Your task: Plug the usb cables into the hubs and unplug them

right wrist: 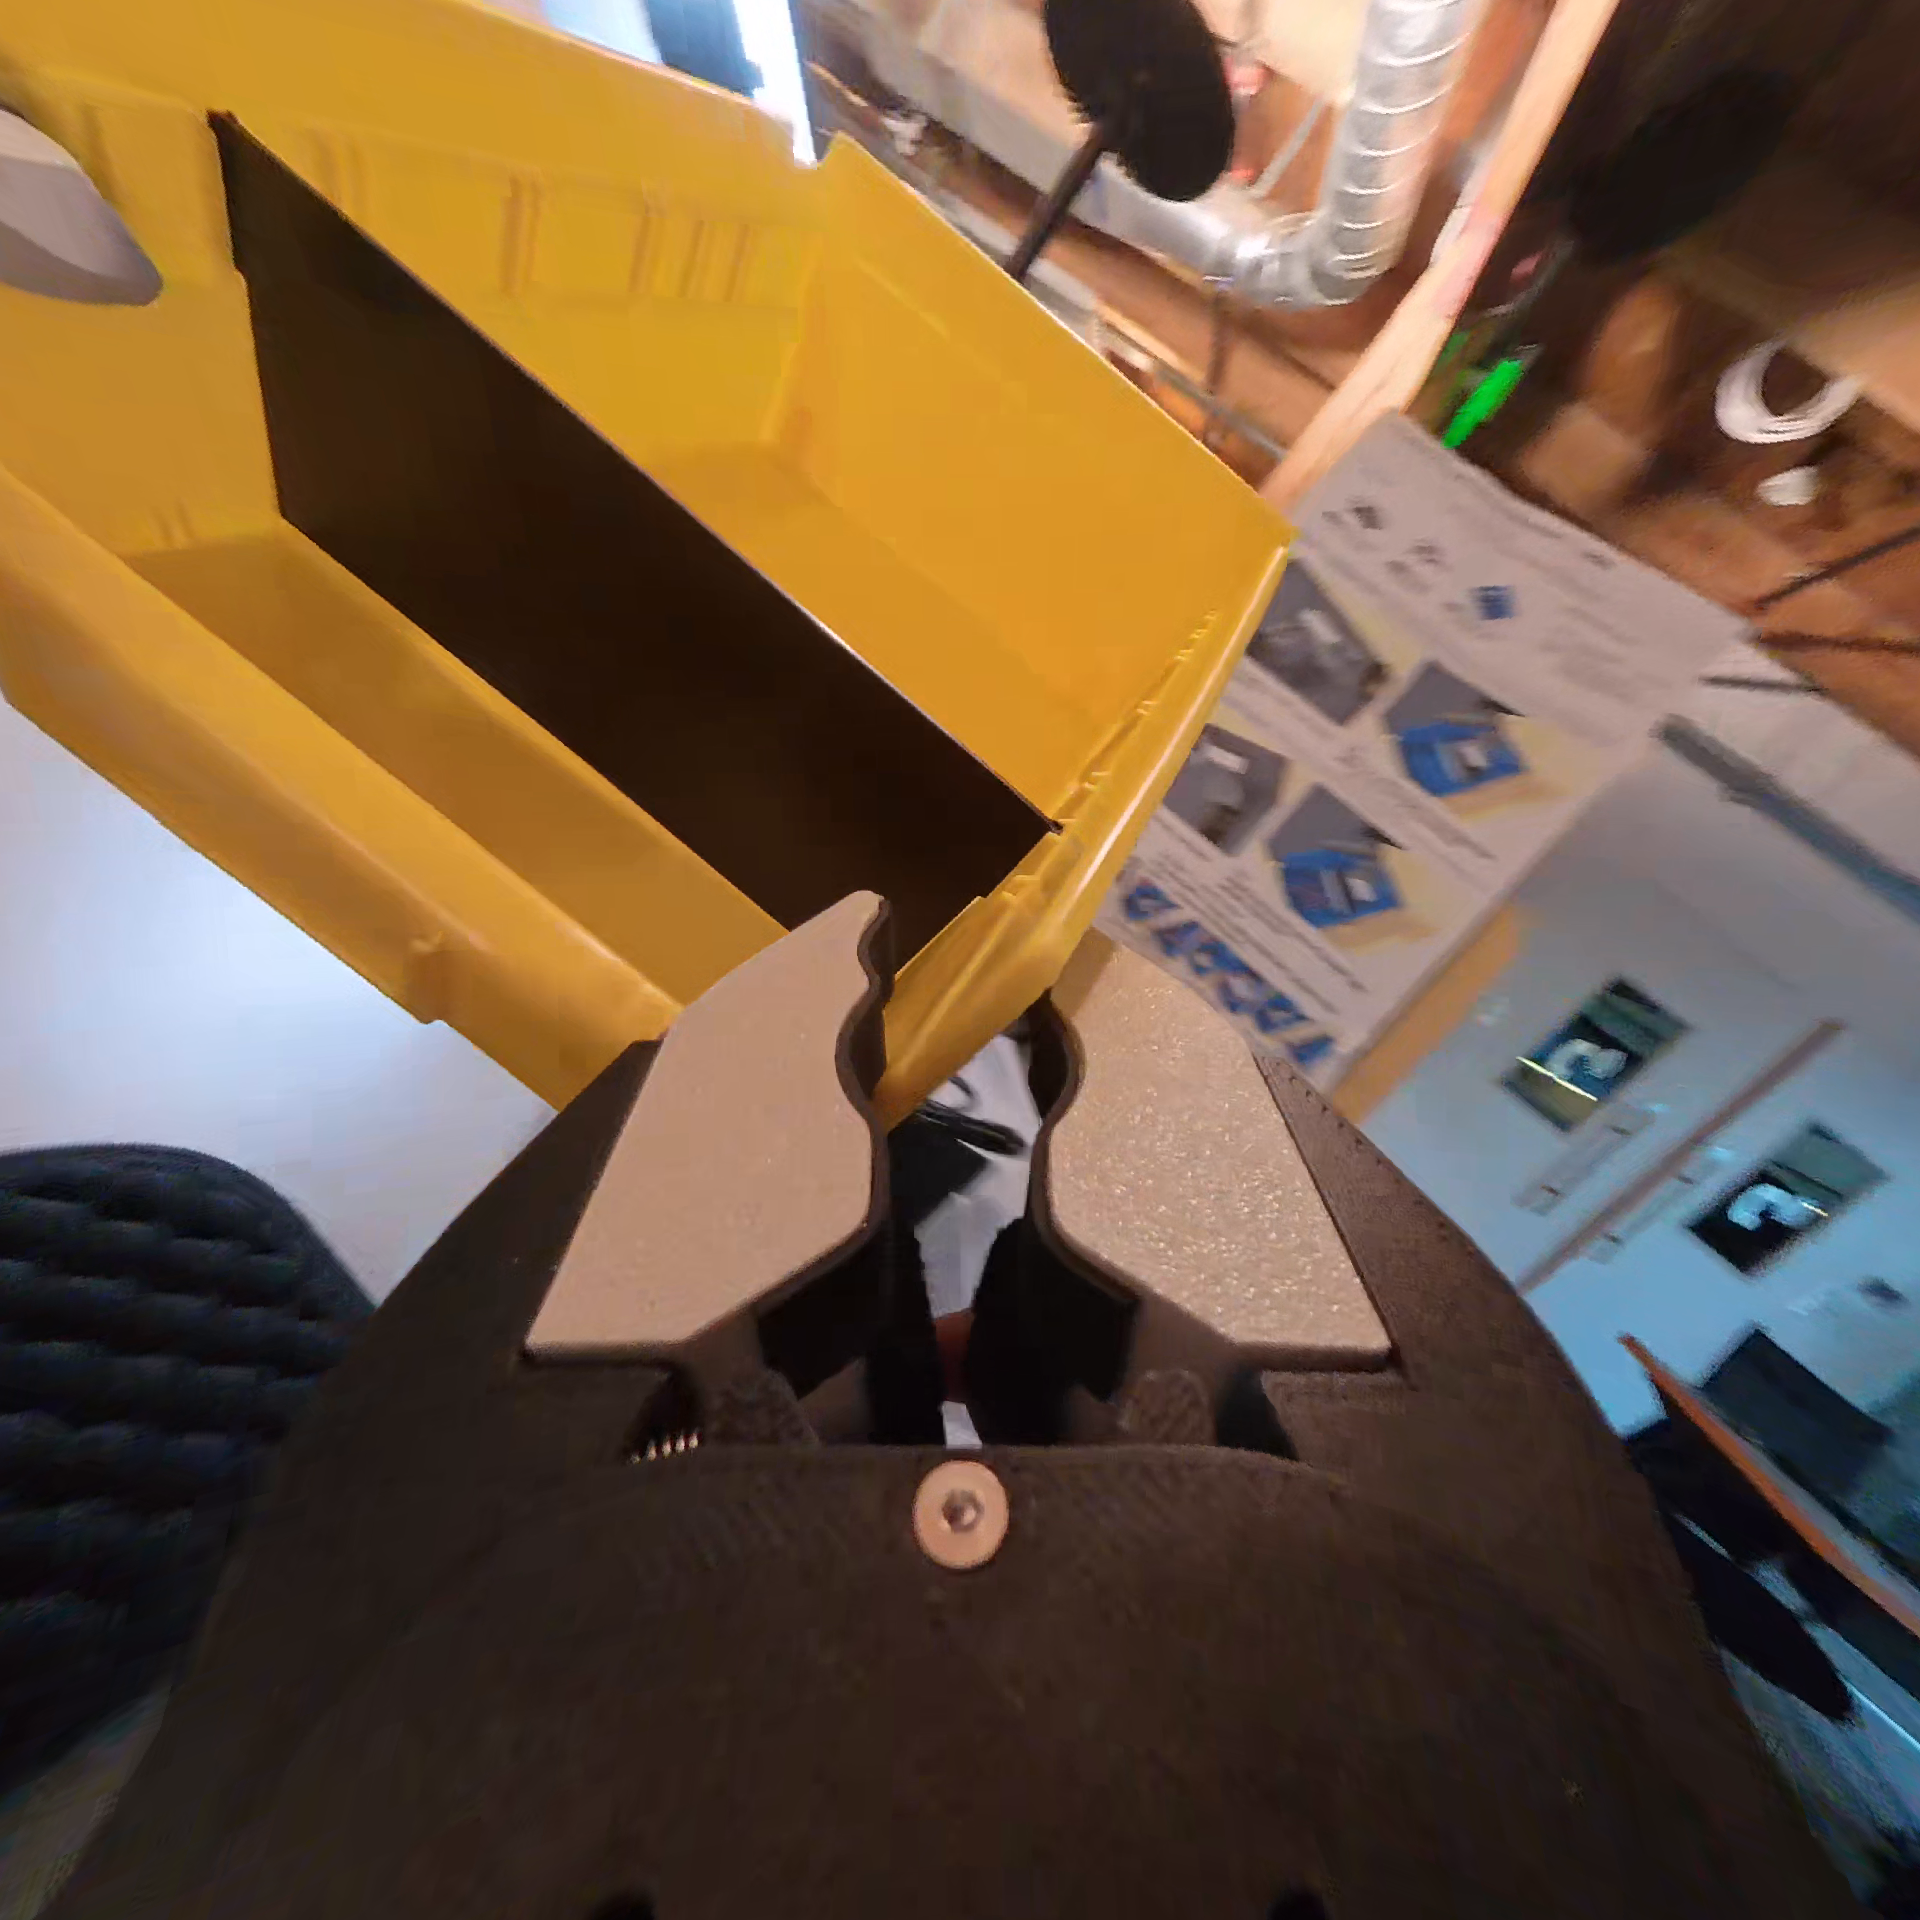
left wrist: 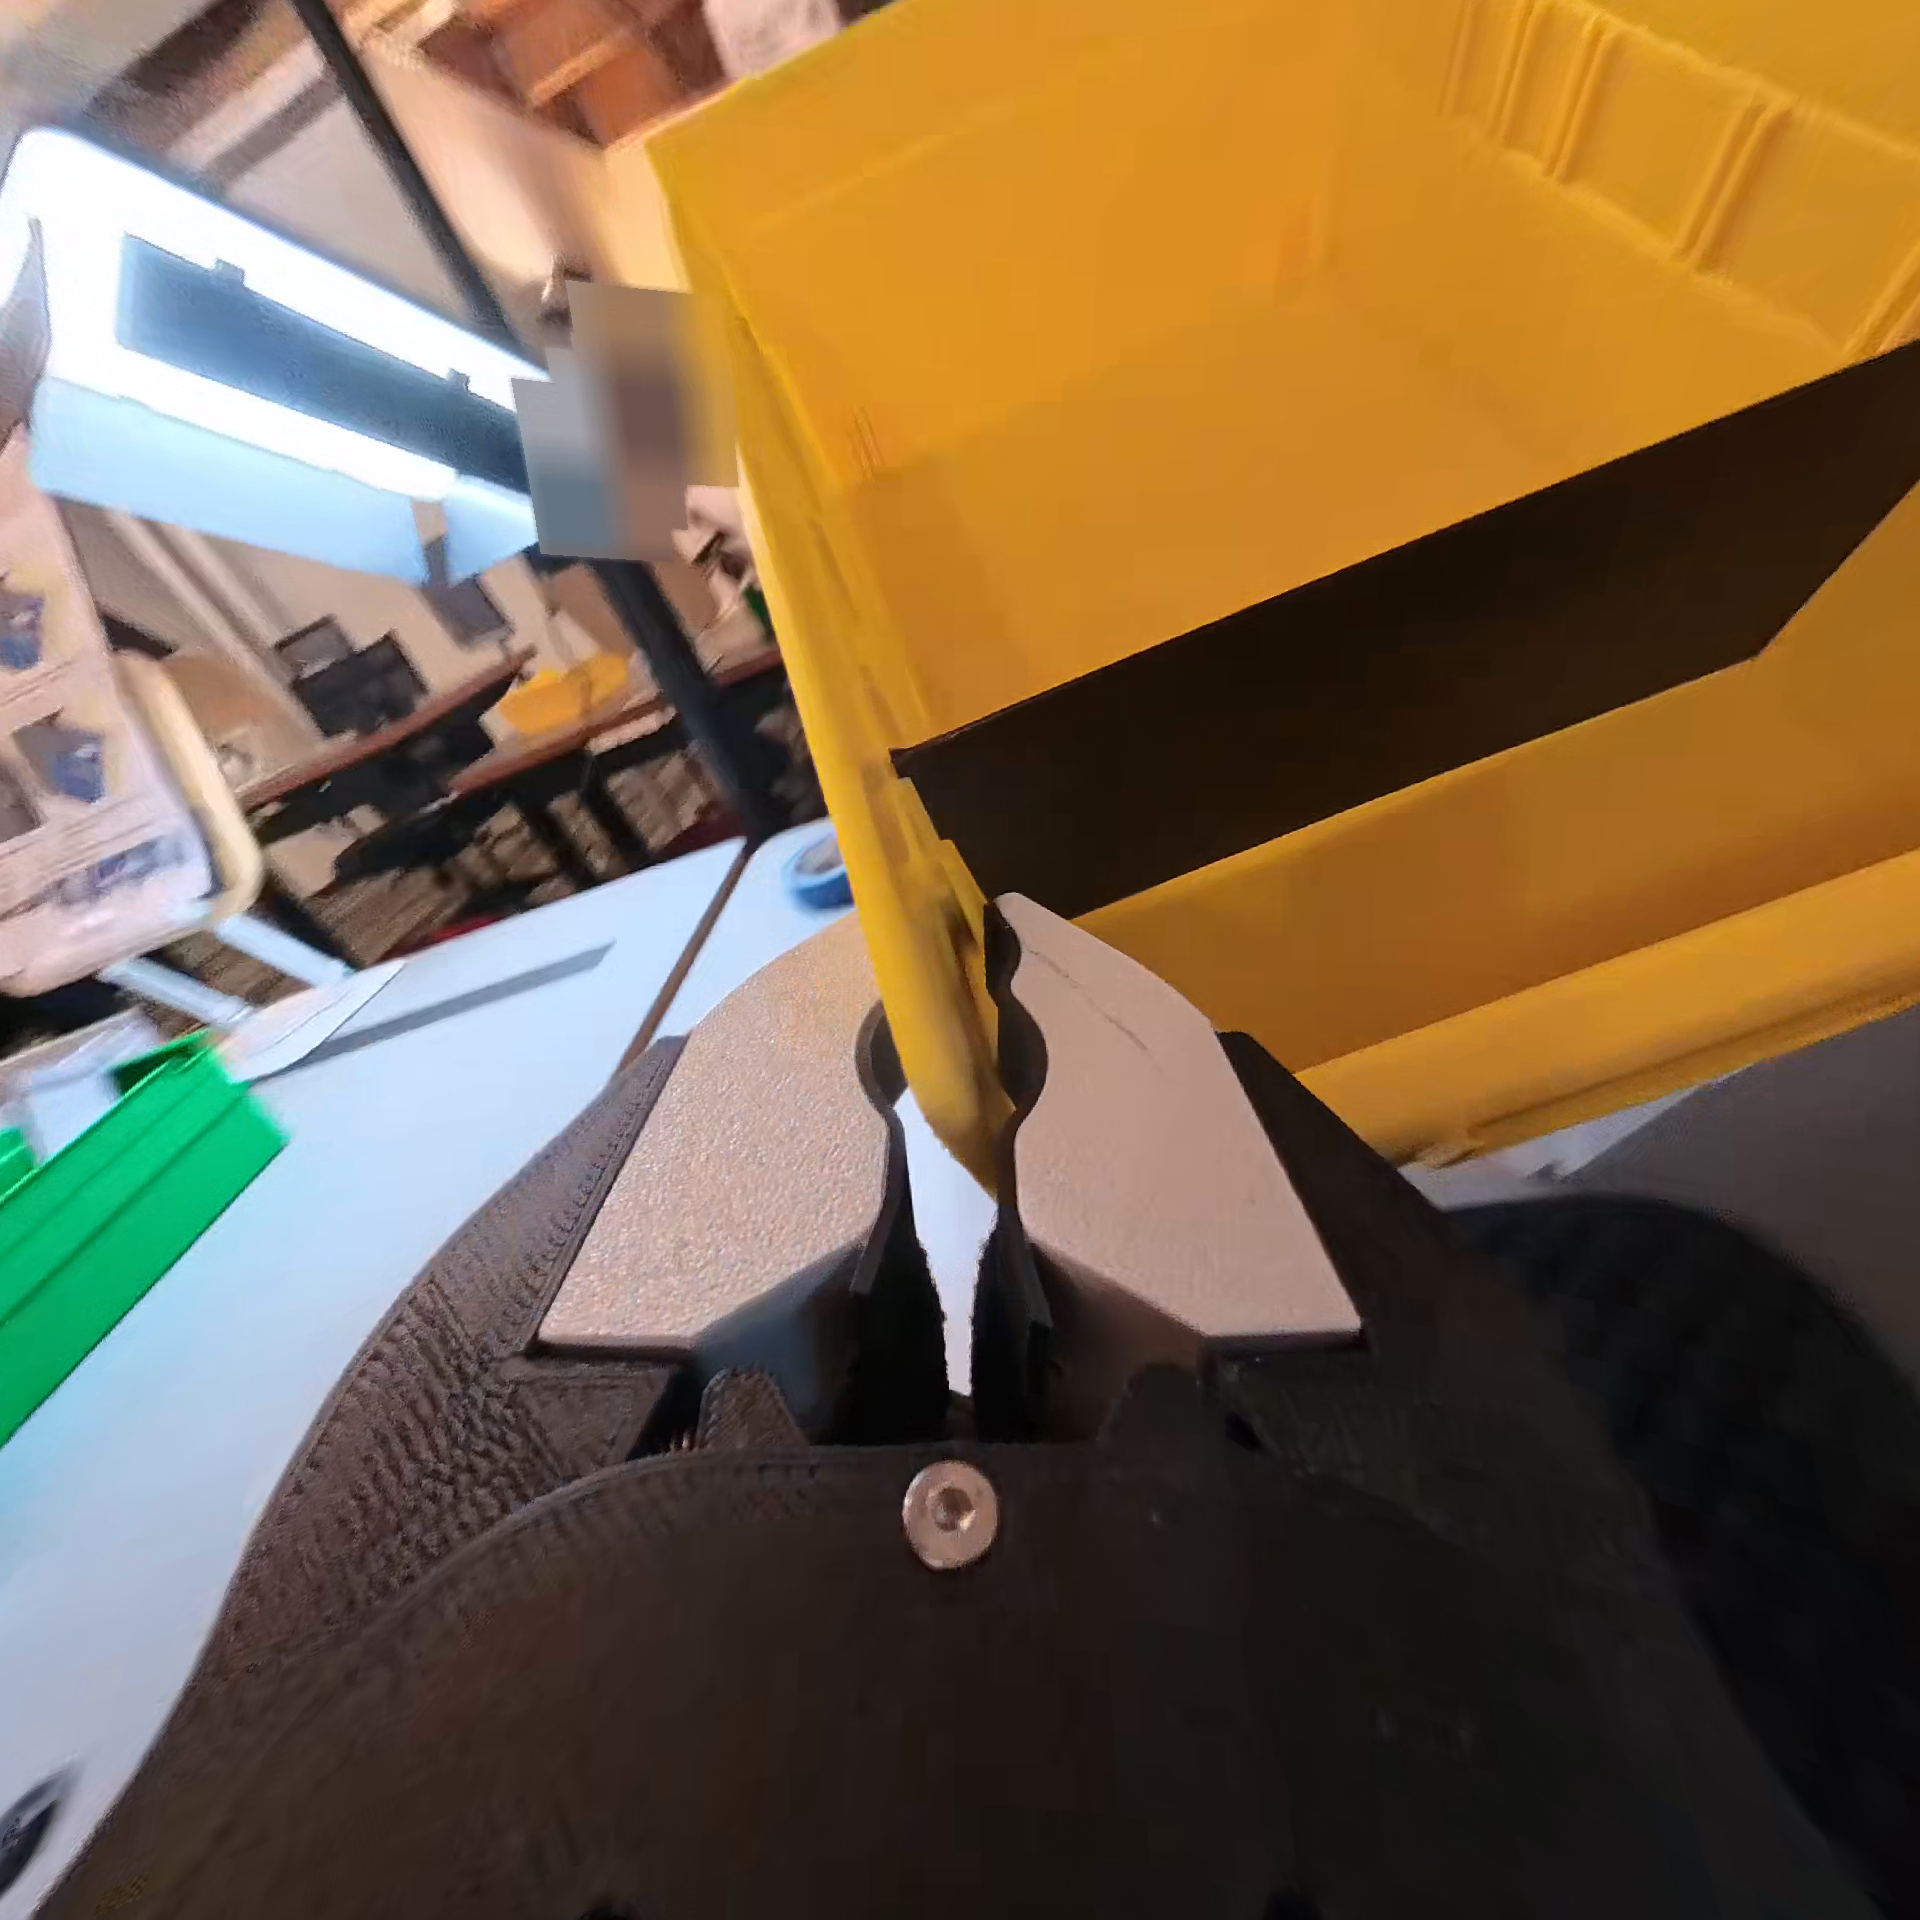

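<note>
Above the white table, both grippers carry a tilted yellow bin with a black divider across it. Left gripper is clamped on one side wall, right gripper on the opposite wall. No cables or hubs are visible in either view. Each grip is on a thin rim only, so the bin could slip or twist out if one side pulls harder.

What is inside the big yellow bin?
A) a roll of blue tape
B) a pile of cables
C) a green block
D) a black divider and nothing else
D: only the black divider crosses the yellow bin, whose visible compartments are bare; both grippers grip its side walls.
</note>
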Demonstrator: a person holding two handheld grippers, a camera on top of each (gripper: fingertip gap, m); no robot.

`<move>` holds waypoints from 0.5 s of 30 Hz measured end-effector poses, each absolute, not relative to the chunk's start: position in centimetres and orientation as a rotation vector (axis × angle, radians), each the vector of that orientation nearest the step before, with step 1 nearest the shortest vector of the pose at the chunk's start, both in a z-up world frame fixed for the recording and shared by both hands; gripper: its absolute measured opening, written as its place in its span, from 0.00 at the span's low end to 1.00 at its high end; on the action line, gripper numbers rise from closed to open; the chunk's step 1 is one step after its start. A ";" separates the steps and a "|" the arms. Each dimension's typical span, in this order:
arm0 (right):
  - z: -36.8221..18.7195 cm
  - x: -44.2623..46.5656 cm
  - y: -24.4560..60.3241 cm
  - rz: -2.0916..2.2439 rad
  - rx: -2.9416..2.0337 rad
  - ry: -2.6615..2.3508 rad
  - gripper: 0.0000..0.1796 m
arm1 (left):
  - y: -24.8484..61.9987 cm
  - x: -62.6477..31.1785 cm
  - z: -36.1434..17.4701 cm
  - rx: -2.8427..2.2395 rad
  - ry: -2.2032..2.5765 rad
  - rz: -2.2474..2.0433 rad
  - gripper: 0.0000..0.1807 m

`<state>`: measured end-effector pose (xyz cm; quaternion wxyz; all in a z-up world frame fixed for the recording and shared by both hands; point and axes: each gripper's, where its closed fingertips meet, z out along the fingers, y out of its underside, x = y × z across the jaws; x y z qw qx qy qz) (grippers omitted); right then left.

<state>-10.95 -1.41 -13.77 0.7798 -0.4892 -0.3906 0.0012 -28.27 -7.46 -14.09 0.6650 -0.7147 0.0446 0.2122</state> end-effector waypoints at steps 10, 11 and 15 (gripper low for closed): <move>-12.7 9.2 -0.4 -0.204 -1.211 -0.505 0.11 | -0.2 -8.8 -12.2 -1.525 0.516 0.165 0.10; -12.6 11.0 -0.5 -0.233 -1.219 -0.473 0.11 | 0.6 -6.9 -12.1 -1.512 0.547 0.132 0.08; -12.7 17.6 0.1 -0.329 -1.287 -0.435 0.11 | 2.9 -0.4 -13.0 -1.525 0.708 0.117 0.10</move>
